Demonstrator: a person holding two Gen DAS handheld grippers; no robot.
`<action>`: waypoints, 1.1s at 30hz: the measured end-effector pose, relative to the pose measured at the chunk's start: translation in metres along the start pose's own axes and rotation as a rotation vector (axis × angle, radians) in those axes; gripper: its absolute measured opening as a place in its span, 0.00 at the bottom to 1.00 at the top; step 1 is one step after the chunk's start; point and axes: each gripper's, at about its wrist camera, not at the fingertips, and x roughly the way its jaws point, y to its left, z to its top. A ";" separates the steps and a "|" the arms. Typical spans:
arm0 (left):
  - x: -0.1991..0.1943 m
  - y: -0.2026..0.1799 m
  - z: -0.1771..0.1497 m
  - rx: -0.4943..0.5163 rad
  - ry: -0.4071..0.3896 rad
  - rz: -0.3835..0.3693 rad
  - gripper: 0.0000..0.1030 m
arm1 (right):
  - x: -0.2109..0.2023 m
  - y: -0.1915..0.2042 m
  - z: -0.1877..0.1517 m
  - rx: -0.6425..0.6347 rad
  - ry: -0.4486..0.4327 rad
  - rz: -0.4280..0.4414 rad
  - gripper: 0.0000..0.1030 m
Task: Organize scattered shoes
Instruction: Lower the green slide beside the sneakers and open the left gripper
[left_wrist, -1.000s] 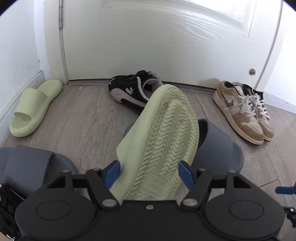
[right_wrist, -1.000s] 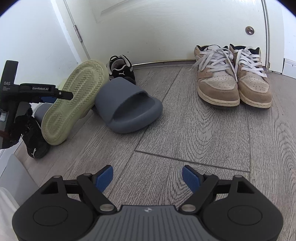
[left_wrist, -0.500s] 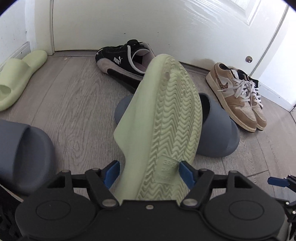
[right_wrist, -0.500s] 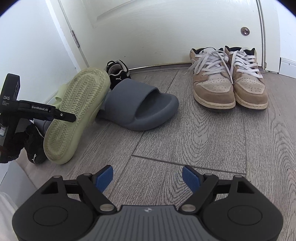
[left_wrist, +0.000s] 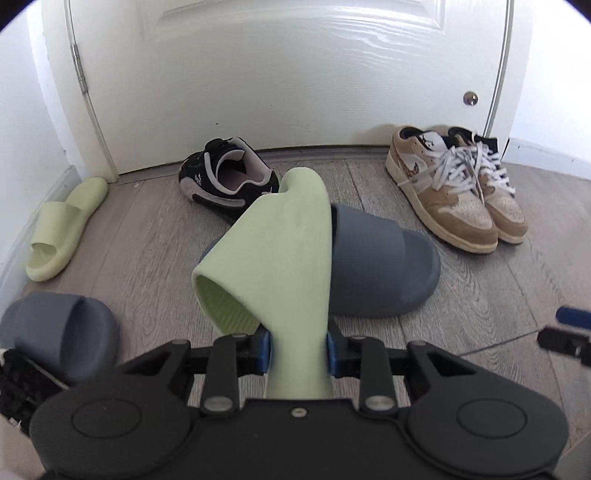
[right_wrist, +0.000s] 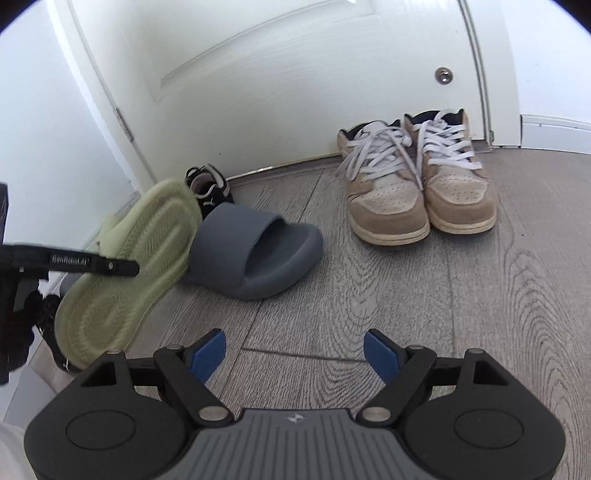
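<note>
Your left gripper (left_wrist: 298, 350) is holding a slide (left_wrist: 280, 251) off the floor (left_wrist: 147, 229), and just behind it, at twelve to one o'clock, a second slide (left_wrist: 380, 266) is lying flat. A sneaker (left_wrist: 229, 177) is sitting at eleven o'clock against the door (left_wrist: 295, 74), a pair of laced sneakers (left_wrist: 461, 192) is standing side by side at two o'clock by the door, a third slide (left_wrist: 62, 229) is lying along the wall at ten o'clock, and a fourth slide (left_wrist: 62, 328) is resting near you at nine o'clock. Your right gripper (right_wrist: 295, 356) is hovering over bare floor, with the laced pair at one o'clock and the held slide at ten.
</note>
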 end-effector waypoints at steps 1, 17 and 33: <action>-0.008 -0.014 -0.009 0.002 0.009 0.026 0.28 | -0.005 -0.005 0.003 0.018 -0.019 -0.005 0.81; 0.001 -0.193 -0.020 0.317 0.075 0.014 0.36 | -0.061 -0.058 0.024 0.216 -0.206 0.008 0.81; 0.017 -0.196 -0.003 0.089 0.100 -0.434 0.67 | -0.081 -0.128 0.025 0.422 -0.283 -0.100 0.81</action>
